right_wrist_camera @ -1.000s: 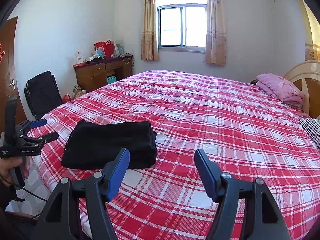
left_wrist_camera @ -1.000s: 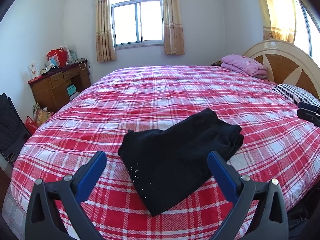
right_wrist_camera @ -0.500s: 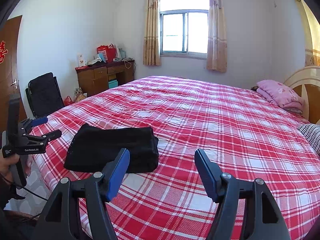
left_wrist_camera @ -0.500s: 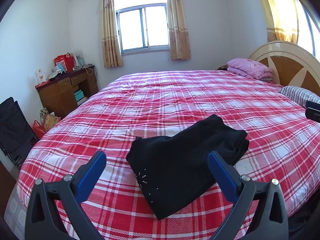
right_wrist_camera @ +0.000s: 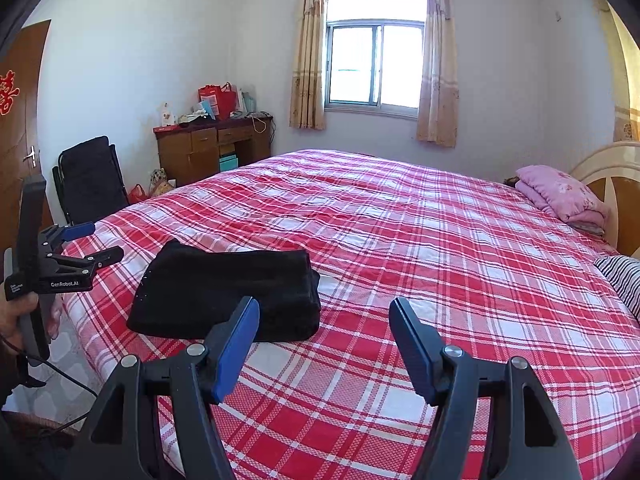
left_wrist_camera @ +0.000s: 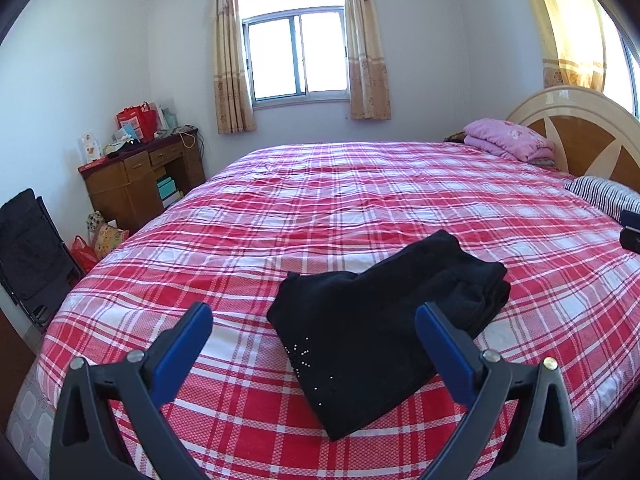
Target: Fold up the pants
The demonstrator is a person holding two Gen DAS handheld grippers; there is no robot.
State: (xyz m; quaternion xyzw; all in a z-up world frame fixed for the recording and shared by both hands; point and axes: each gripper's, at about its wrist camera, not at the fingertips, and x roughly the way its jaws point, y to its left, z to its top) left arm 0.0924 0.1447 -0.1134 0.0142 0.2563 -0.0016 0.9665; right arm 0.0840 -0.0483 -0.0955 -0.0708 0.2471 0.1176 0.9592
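Black pants lie folded into a compact stack on the red plaid bed, near its front edge; small studs show on one corner. They also show in the right wrist view. My left gripper is open and empty, held back above the bed edge, apart from the pants. It also shows from the side in the right wrist view. My right gripper is open and empty, to the right of the pants, above the bedspread.
A folded pink blanket and a striped pillow lie by the headboard. A wooden desk with bags and a black folding chair stand left of the bed. A window is in the far wall.
Both grippers have drawn back and risen a little from the bed, both staying open. The folded pants have not moved.
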